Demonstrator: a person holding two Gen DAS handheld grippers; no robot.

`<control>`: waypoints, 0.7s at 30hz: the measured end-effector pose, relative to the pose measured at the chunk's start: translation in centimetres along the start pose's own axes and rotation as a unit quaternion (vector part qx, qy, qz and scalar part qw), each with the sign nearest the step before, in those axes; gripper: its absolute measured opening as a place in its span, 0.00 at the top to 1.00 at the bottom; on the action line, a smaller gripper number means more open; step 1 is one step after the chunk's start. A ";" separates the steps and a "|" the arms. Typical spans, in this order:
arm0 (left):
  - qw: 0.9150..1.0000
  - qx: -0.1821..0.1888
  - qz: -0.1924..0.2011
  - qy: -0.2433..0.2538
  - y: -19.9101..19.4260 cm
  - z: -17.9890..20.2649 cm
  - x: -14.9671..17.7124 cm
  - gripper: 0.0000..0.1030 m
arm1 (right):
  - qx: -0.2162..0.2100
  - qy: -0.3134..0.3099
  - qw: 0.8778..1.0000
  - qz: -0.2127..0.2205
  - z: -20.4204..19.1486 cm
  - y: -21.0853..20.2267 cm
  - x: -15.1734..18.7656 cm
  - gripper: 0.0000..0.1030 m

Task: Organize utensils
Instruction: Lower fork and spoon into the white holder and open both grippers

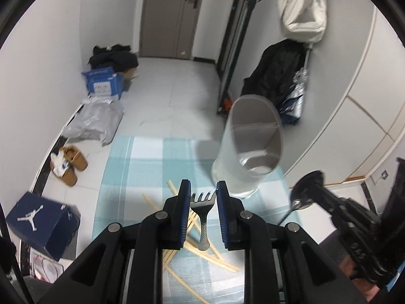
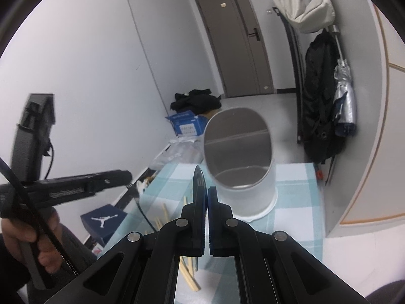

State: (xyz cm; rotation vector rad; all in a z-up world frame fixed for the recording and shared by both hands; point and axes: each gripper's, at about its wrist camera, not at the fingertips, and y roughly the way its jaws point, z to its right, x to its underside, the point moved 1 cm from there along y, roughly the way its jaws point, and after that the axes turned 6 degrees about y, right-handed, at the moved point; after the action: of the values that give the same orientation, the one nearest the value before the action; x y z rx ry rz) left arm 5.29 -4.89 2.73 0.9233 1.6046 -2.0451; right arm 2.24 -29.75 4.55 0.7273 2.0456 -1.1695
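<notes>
A: Cloth first: the checked blue mat (image 1: 152,157) covers the table, and the translucent holder (image 1: 249,147) stands on it at the far right, with a divider across its mouth.

B: Which hand is nearer the holder?

A: The right gripper (image 2: 206,192), I'd judge; the holder (image 2: 240,162) sits just ahead of its tips and slightly right. Its jaws are nearly closed on a thin dark utensil (image 2: 198,179) seen edge-on, standing up along the fingers.

B: And the left gripper (image 1: 202,190)?

A: Partly open, straddling a fork (image 1: 202,210) without clearly pinching it. The fork's long axis runs along the fingers, tines pointing away. Chopsticks (image 1: 217,255) lie scattered under it.

B: Anything unclear?

A: Whether the fork is lifted or resting, and what the right one's utensil is; in the left view it looks like a spoon (image 1: 298,202), but blurred
</notes>
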 end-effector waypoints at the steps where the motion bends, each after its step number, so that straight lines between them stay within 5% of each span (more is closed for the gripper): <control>1: 1.000 0.005 0.004 0.002 -0.4 0.2 -0.4 0.84 | 0.000 0.001 1.000 0.002 0.0 -0.2 -0.3 0.99; 13: 0.996 0.068 0.046 0.020 -3.1 2.6 -7.0 0.84 | -0.007 -0.007 0.999 0.044 0.0 -2.6 -7.4 0.99; 21: 0.993 0.087 0.077 -0.013 -2.9 1.5 -10.8 0.84 | -0.010 -0.014 0.997 0.069 0.7 -2.2 -13.0 0.99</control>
State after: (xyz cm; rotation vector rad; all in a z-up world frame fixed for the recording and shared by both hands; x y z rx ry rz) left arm 10.73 -6.56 12.50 1.0407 1.3140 -2.1025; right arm 8.91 -33.18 15.41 0.8232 1.9492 -1.0733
